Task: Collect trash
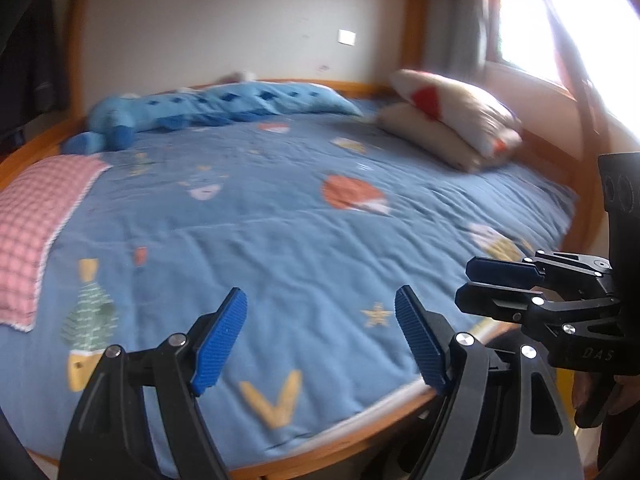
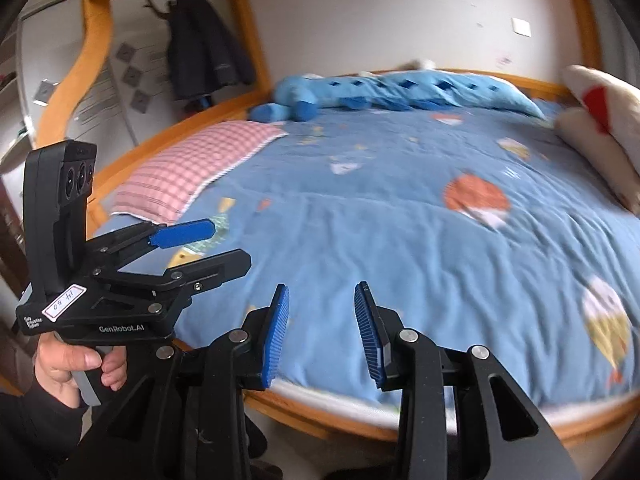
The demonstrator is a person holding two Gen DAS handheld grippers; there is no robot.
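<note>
Both ribbed-padded grippers, left gripper (image 1: 320, 334) and right gripper (image 2: 322, 334), hung spread and empty over the near quilted blue bedspread (image 1: 280, 216).

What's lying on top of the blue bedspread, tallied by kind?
Pillows at the window end, beige ones stacked: 2
Pink checked pillow: 1
Blue patterned duvet, rolled along the wall: 1
Blue plush toy: 1
Total: 5
No obvious trash shows on the bedspread; both tools, left and right, are open and empty.
</note>
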